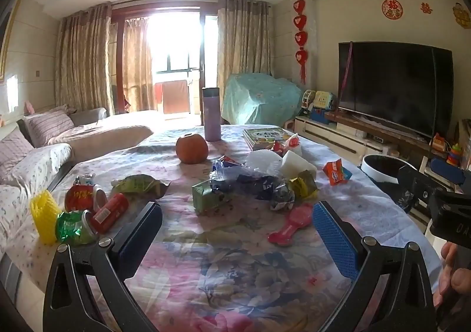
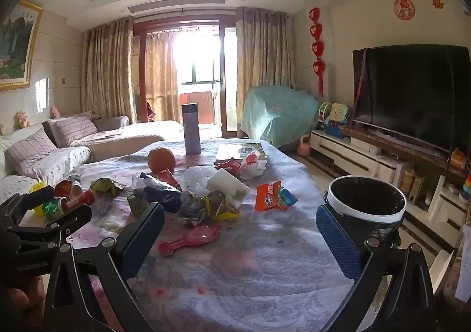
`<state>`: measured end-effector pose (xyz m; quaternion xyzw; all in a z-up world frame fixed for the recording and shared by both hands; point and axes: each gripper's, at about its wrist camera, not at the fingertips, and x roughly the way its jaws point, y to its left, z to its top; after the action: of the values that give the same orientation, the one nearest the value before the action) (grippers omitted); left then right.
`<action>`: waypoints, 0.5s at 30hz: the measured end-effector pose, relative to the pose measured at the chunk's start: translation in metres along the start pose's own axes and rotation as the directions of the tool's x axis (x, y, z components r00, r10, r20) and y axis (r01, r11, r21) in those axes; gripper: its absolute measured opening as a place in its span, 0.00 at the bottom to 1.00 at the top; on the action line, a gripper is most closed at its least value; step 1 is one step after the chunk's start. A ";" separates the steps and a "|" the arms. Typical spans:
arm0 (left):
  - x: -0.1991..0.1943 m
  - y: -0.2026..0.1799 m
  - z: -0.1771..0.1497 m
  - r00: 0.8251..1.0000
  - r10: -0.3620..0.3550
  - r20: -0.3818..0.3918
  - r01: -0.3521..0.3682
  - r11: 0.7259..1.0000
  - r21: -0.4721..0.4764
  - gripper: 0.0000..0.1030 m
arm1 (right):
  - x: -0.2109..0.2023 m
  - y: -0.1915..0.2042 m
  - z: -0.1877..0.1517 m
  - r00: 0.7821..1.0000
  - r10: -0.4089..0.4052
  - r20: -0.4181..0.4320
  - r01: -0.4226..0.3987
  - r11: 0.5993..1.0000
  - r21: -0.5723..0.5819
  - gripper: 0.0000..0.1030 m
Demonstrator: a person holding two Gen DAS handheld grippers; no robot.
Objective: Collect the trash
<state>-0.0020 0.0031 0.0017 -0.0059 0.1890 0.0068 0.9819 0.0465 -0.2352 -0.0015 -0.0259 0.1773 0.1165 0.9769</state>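
Trash lies across a floral-clothed table (image 1: 223,261): a green carton (image 1: 206,195), blue crumpled wrappers (image 1: 253,180), a yellow wrapper (image 1: 303,186), an orange packet (image 1: 335,171), crushed red and green cans (image 1: 88,214) and a yellow foam net (image 1: 44,218) at left. A white-rimmed bin with a black liner (image 2: 365,201) stands at the table's right edge. My left gripper (image 1: 237,220) is open and empty above the near table. My right gripper (image 2: 240,224) is open and empty, its right finger (image 2: 338,239) in front of the bin.
An orange (image 1: 192,148), a purple flask (image 1: 212,114), a picture book (image 1: 265,134), white foam pieces (image 1: 297,162) and a pink plastic toy (image 1: 291,223) also sit on the table. A sofa (image 1: 38,149) runs along the left; a TV stand (image 2: 382,161) is at right.
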 end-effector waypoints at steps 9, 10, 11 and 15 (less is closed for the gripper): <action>-0.001 -0.001 0.002 1.000 -0.001 -0.001 0.001 1.000 0.002 0.99 | 0.001 -0.005 0.000 1.000 0.004 0.001 -0.004 1.000 0.017 1.00; -0.001 -0.001 0.002 1.000 -0.002 -0.001 0.002 1.000 0.002 0.99 | 0.001 -0.005 0.000 1.000 0.003 0.001 -0.003 1.000 0.019 1.00; -0.001 -0.001 0.002 1.000 -0.001 -0.001 0.001 1.000 0.002 0.99 | 0.001 -0.005 0.000 1.000 0.003 0.001 -0.003 1.000 0.021 1.00; -0.001 -0.001 0.001 1.000 -0.001 -0.001 0.001 1.000 0.002 0.99 | 0.001 -0.007 -0.001 1.000 0.004 -0.001 -0.004 1.000 0.023 1.00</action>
<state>-0.0022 0.0021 0.0034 -0.0048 0.1896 0.0062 0.9818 0.0487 -0.2415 -0.0026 -0.0143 0.1790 0.1165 0.9768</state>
